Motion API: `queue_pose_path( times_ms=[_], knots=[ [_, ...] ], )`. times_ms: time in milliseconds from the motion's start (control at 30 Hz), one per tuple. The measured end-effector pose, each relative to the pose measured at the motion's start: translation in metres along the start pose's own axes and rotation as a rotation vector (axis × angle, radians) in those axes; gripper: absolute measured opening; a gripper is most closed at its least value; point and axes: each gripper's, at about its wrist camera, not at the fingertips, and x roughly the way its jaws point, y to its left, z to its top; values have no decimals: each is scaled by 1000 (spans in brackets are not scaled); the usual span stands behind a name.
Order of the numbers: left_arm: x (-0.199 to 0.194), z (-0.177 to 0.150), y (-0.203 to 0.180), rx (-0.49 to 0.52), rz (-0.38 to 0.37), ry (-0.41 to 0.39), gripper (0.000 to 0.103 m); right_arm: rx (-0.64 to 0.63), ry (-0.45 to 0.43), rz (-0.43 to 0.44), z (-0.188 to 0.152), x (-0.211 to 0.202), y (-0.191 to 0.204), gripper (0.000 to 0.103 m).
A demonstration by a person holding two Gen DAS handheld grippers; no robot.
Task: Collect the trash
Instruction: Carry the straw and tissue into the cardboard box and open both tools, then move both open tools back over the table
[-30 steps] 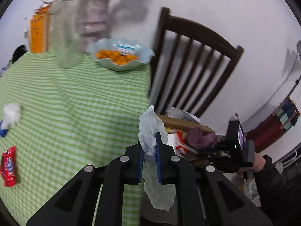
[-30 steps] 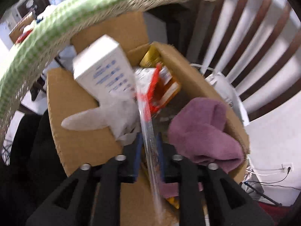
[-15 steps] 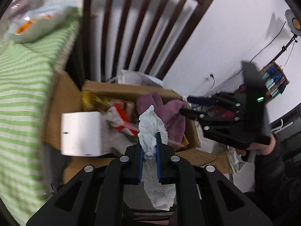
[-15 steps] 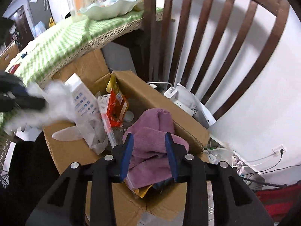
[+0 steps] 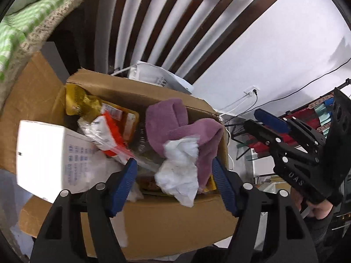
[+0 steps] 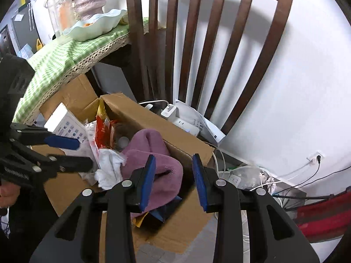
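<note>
The left claw [image 5: 174, 180] has swung from the bench to the cardboard box [image 5: 153, 219] — jaws opening, crumpled tissue [image 5: 178, 171] loose between them; right claw [image 6: 173, 179] half-open, empty. Tissue may snag the box rim and spill outside.

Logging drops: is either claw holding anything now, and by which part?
Nothing. The left claw is opening, crumpled tissue loose between its jaws above the box; the right claw is empty.

chair [image 6: 197, 43]: standing against the white wall
bowl [image 6: 94, 26]: sitting on the green checked tablecloth [image 6: 65, 54]
power strip [image 6: 182, 120]: lying behind the chair
</note>
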Motion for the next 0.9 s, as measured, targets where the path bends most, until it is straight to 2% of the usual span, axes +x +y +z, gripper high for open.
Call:
queue_pose_path(
  times_ms=[333, 400, 467, 600, 733, 900],
  knots=[
    [-65, 3, 4, 64, 89, -158, 68, -40, -12, 39, 11, 2, 21, 34],
    [-81, 2, 8, 54, 99, -193, 68, -41, -18, 36, 15, 2, 24, 34],
    [-97, 1, 16, 23, 110, -224, 74, -43, -24, 27, 19, 0, 27, 34],
    [-128, -5, 26, -1, 143, -290, 75, -59, -43, 17, 29, -8, 41, 34],
    [-166, -14, 36, 10, 206, -364, 79, -78, -80, 11, 40, -20, 58, 34],
    [-210, -35, 58, 4, 313, -464, 87, -96, -137, 12, 57, -33, 86, 41]
  ],
)
